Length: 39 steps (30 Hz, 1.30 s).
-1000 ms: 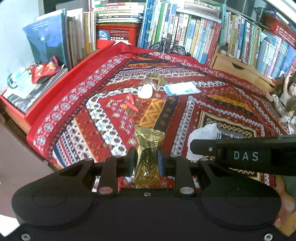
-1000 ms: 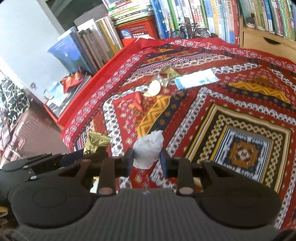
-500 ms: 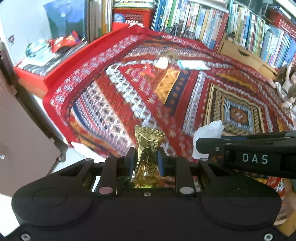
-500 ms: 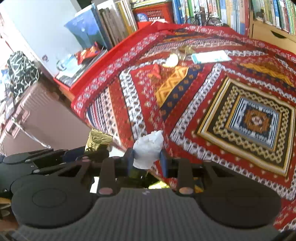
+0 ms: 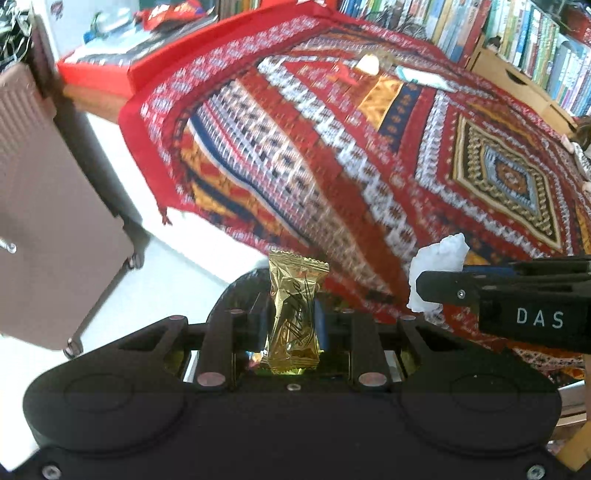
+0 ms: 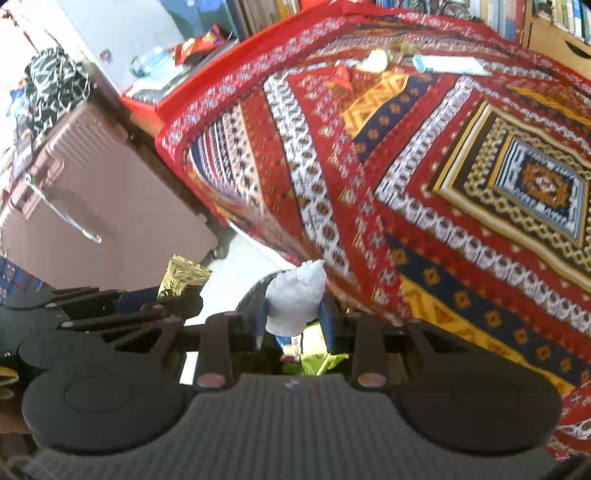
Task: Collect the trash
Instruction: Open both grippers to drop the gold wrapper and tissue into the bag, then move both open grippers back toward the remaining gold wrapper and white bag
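My left gripper (image 5: 291, 325) is shut on a gold foil wrapper (image 5: 293, 314), held upright off the near edge of the patterned cloth table (image 5: 369, 166). My right gripper (image 6: 293, 321) is shut on a crumpled white tissue (image 6: 295, 299). The two grippers are side by side: the tissue (image 5: 437, 262) shows at the right of the left wrist view, the gold wrapper (image 6: 183, 277) at the left of the right wrist view. A dark round rim (image 5: 240, 291), with green showing below, lies under the fingers. More litter lies far back on the cloth: a red wrapper (image 5: 343, 75), a pale scrap (image 5: 367, 64), a white-blue packet (image 5: 424, 77).
A brown suitcase (image 6: 92, 206) stands on the white floor left of the table. Books and a red tray with snack bags (image 5: 166, 14) sit at the table's far left. Bookshelves (image 5: 535, 48) and a wooden cabinet line the back. A doll is at the right edge.
Both grippers have pulled back from over the table and tilted down past its near edge, still holding their items. The floor, the suitcase and a dark rim have come into view.
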{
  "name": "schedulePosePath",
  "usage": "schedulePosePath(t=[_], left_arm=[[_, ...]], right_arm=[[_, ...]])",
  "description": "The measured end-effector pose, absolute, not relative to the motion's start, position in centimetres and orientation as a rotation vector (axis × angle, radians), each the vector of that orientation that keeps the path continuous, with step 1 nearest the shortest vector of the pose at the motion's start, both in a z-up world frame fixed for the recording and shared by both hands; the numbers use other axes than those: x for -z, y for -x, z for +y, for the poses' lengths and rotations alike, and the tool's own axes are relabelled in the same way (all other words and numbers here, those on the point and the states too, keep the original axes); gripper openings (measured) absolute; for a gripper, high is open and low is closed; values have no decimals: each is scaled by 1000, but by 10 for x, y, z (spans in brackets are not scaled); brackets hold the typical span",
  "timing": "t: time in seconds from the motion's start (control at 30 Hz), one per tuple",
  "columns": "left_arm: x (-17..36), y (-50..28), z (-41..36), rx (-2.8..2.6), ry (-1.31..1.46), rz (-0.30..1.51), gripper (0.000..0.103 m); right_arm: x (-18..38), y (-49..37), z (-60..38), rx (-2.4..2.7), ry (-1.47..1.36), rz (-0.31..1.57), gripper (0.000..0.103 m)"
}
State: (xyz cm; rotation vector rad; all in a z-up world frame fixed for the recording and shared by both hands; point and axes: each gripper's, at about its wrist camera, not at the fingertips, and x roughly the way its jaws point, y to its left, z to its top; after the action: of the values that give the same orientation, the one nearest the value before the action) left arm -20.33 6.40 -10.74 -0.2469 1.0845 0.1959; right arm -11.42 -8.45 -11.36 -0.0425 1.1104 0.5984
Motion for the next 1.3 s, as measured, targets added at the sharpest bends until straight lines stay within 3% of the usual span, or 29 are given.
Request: schedulePosePath(t=[0.67, 0.7, 0.73, 0.8, 0.87, 1.3], left_arm=[[163, 206, 89, -202, 285, 1200, 24], [163, 206, 90, -202, 288, 1201, 28], [164, 205, 91, -200, 293, 1202, 31], [164, 205, 92, -204, 308, 1200, 46], [163, 204, 94, -209, 317, 1190, 50], [138, 196, 93, -224, 292, 1143, 65]], right_arm=[[166, 109, -61, -617, 134, 1231, 40], [167, 109, -61, -614, 134, 1229, 42], [167, 108, -61, -612, 134, 1229, 51], [167, 106, -62, -612, 117, 1231, 57], [167, 104, -64, -610, 106, 1232, 63], [147, 105, -76, -585, 69, 1192, 67]])
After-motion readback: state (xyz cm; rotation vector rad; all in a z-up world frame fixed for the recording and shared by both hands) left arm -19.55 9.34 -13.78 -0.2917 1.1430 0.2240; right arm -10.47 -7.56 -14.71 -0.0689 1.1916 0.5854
